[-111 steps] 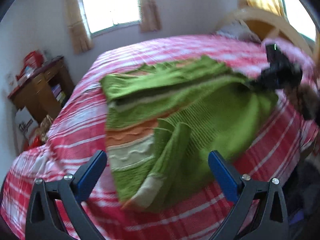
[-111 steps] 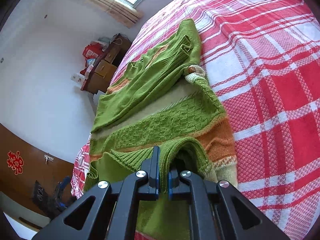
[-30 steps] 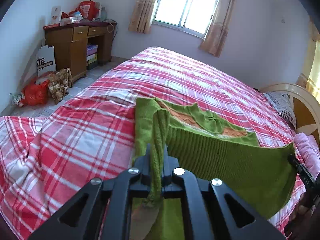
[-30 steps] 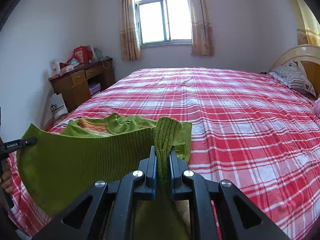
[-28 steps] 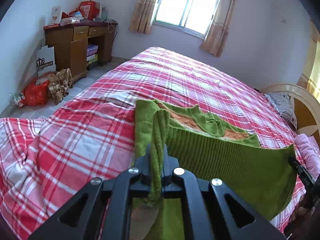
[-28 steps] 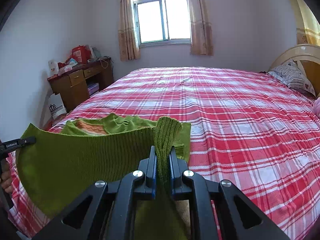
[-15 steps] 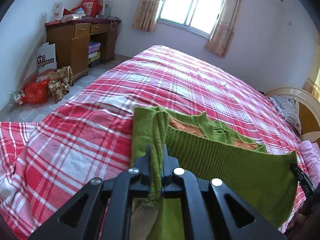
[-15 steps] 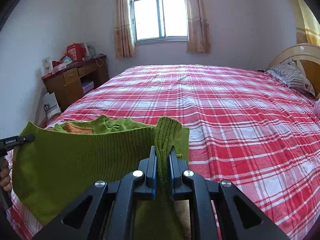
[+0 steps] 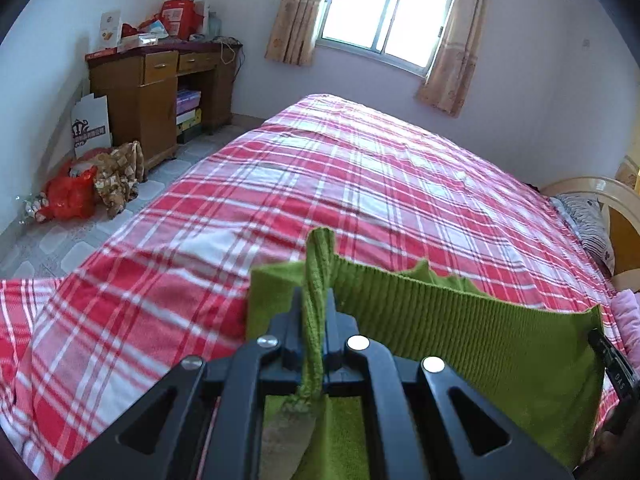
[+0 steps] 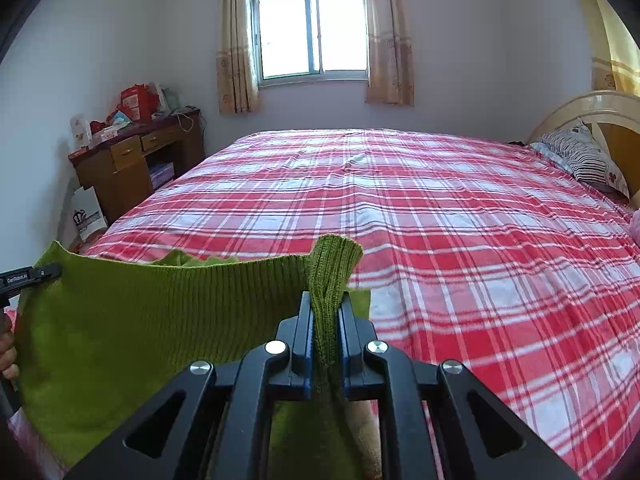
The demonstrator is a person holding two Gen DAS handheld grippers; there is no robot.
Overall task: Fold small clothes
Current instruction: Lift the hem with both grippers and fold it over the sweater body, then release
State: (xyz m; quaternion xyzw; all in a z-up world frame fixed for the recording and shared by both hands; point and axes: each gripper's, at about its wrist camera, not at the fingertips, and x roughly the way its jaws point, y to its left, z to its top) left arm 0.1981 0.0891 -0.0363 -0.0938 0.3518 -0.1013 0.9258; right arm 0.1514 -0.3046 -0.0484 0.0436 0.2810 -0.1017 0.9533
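Green ribbed sweater [image 9: 460, 324], red-and-white plaid bedspread [image 10: 460, 208], black tools, brown desk [image 9: 156, 92].

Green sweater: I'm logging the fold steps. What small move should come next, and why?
Probably carry the raised edge forward and lower it. The left gripper and right gripper each pinch a corner of the green sweater, stretched taut between them above the plaid bed.

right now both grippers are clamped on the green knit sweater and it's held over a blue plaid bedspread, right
Not quite: the bedspread is red and white plaid, not blue, as the right wrist view shows. The rest holds: the left gripper and right gripper are both clamped on the green knit sweater.
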